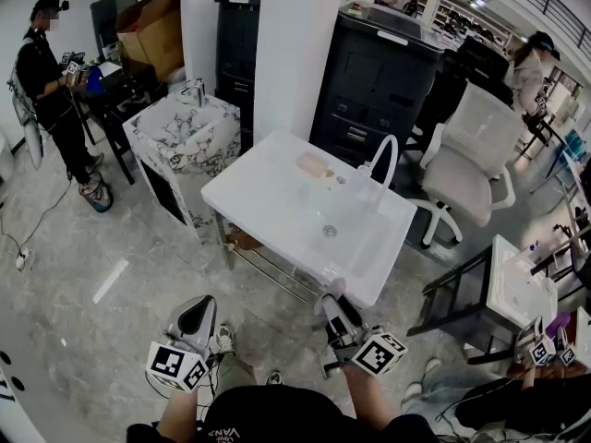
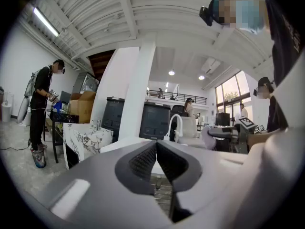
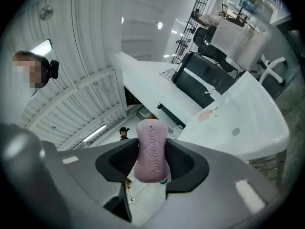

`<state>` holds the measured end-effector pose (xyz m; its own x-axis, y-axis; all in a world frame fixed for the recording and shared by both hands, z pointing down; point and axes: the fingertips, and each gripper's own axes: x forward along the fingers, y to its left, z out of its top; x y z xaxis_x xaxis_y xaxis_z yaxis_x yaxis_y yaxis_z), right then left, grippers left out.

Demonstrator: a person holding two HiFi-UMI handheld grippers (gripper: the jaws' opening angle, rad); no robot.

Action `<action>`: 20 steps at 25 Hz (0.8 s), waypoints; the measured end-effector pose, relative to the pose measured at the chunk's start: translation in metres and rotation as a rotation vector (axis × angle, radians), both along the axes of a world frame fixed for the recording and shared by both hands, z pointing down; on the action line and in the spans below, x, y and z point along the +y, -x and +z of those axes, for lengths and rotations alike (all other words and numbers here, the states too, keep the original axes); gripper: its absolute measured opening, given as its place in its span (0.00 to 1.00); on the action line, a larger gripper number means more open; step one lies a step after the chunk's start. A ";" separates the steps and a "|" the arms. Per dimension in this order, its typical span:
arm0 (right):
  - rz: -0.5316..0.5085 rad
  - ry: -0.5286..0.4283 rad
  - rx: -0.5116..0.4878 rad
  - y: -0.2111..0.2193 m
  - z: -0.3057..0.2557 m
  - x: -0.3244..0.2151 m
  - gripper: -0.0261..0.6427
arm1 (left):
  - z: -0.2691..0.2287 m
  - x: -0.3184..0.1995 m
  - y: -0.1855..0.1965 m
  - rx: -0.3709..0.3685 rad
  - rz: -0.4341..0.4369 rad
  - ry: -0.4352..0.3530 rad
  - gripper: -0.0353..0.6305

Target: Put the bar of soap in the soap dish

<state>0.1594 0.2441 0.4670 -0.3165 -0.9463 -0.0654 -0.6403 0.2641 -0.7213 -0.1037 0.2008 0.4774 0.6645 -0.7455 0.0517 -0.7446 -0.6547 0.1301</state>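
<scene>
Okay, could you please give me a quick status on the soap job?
Right gripper shut on soap bar, short of the sink. Left gripper shut, empty. Soap dish on the sink's far rim, nothing blocking it.

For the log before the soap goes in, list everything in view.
sink: one, white, centre
tap: one, white, at sink's back
soap dish: one, pink, on sink's back edge
marble sink: one, white and grey, left
chair: one, white, right
cabinets: two, black, beyond sink
box: one, brown, far left
bystanders: at least three, room's edges
soap: one, pink, between right jaws
left gripper: grey, shut, empty
right gripper: grey, shut on soap
</scene>
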 end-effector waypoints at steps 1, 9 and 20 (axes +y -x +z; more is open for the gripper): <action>0.002 0.005 0.002 0.000 0.000 0.001 0.31 | -0.001 0.000 -0.001 0.000 0.002 -0.001 0.13; -0.011 0.011 -0.028 -0.004 0.003 0.000 0.31 | -0.001 0.003 -0.009 -0.007 0.016 0.000 0.13; -0.050 -0.005 -0.063 -0.002 -0.001 -0.018 0.31 | 0.001 -0.008 -0.008 -0.011 -0.007 0.011 0.13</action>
